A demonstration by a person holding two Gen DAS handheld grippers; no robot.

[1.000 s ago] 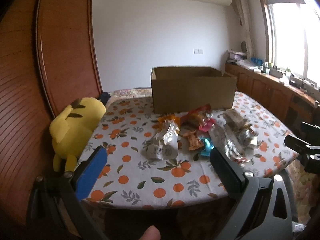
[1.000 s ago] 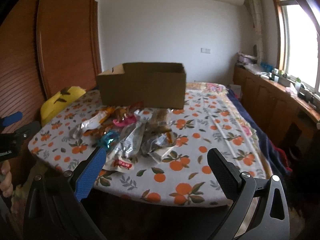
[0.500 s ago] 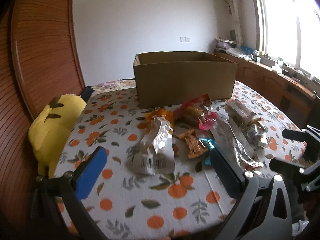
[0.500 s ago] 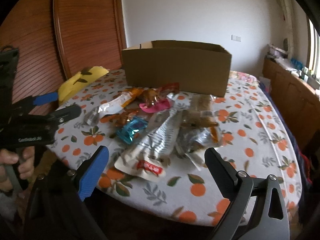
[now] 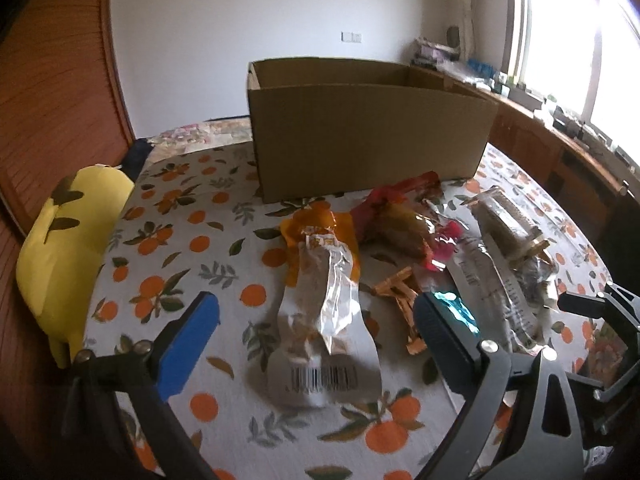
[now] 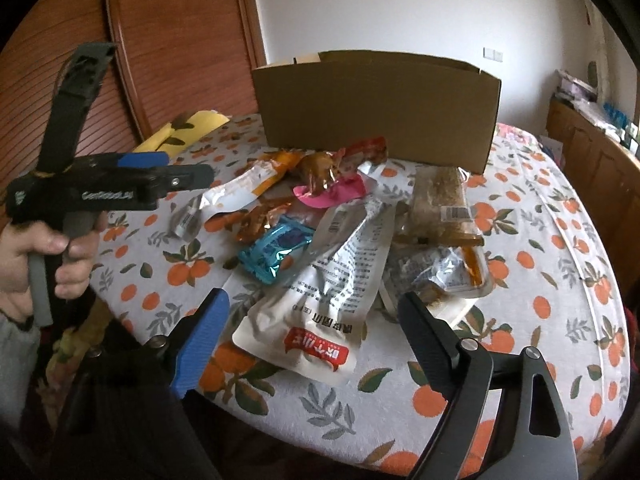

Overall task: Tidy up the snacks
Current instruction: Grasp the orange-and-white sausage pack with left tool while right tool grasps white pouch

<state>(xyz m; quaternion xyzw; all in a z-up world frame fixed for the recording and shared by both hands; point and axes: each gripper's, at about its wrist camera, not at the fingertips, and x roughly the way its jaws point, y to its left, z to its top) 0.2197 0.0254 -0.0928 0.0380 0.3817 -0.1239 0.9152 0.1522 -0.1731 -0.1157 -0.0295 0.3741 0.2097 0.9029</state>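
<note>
An open cardboard box (image 5: 368, 140) stands at the back of the table, also in the right wrist view (image 6: 376, 108). Several snack packets lie in a loose pile in front of it. A silver and orange packet (image 5: 324, 304) lies between the fingers of my open, empty left gripper (image 5: 316, 320). A white packet with a red label (image 6: 320, 300) lies between the fingers of my open, empty right gripper (image 6: 316, 320). A teal packet (image 6: 276, 252), a pink packet (image 6: 332, 196) and a brown bar (image 6: 440, 196) lie in the pile.
The table has an orange-print cloth (image 5: 168, 240). A yellow plush toy (image 5: 68, 248) sits at its left edge. A wooden door (image 6: 168, 48) is behind on the left. A wooden counter (image 5: 568, 152) runs under the window on the right.
Both grippers have moved forward over the table toward the snack pile. The packets and the box look larger and closer. Both stay open.
</note>
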